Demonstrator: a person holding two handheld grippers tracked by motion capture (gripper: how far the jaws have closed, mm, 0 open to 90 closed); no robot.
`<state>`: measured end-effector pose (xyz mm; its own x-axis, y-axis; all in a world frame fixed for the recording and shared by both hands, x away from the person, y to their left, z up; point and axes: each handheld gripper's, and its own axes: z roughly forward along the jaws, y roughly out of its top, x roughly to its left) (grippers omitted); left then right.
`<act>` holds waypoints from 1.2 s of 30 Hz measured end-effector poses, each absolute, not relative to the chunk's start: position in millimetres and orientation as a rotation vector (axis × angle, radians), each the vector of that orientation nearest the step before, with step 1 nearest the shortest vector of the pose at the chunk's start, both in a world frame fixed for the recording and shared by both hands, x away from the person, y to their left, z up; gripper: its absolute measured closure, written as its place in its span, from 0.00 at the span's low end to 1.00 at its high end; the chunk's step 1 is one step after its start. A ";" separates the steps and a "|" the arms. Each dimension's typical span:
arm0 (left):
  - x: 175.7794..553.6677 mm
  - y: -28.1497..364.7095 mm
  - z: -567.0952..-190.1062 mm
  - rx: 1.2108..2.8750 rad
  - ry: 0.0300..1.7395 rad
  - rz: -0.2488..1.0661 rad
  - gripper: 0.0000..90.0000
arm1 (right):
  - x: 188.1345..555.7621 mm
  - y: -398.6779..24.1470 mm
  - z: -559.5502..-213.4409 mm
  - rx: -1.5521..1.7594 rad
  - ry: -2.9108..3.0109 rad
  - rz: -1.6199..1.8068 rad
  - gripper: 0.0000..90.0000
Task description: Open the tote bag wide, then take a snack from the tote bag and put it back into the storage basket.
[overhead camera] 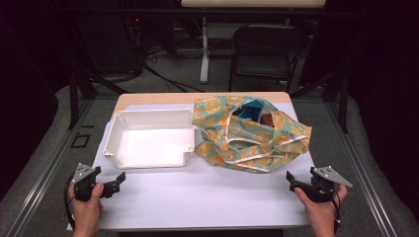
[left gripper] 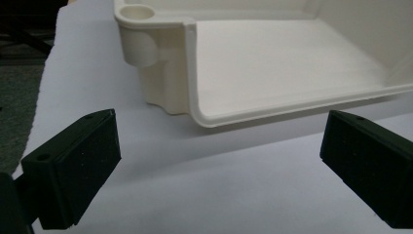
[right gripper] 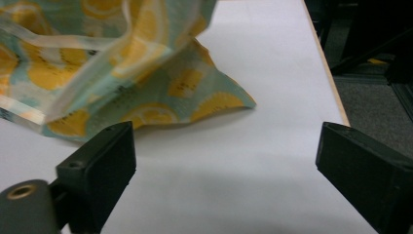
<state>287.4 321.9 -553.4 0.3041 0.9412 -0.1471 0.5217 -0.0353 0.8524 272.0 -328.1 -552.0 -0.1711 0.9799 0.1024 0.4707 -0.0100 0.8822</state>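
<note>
A: The left gripper (overhead camera: 112,183) sits at the near left corner of the table (overhead camera: 207,197), held in a hand, with its jaws spread wide and nothing between them. In the left gripper view the two black jaws stand far apart over bare white tabletop.

B: And the other one?

A: The right gripper (overhead camera: 295,182) is at the near right edge, also in a hand. Its jaws are spread wide too, with only white table between them.

B: Where are the things nearest to them?

A: A white plastic bin (overhead camera: 148,138) lies on the left half of the table, beyond the left gripper and apart from it. In the left gripper view its near rim (left gripper: 272,105) and a rounded corner post face the jaws. It looks empty.

B: And the bag?

A: A cloth bag (overhead camera: 249,133) printed with orange slices on a teal ground rests to the right of the bin, just beside it. Its mouth gapes upward, and something blue and something brown show inside. In the right gripper view its near corner (right gripper: 146,92) lies ahead of the jaws, untouched.
</note>
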 end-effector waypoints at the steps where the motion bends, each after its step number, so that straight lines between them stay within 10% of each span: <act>1: 286.6 319.9 -552.2 1.687 1.336 0.592 0.02 | 272.1 -325.8 -550.2 1.496 1.692 1.145 0.11; 36: 290.4 234.2 -491.2 1.687 1.064 0.539 0.14 | 238.7 -284.4 -453.0 1.229 1.602 1.348 0.32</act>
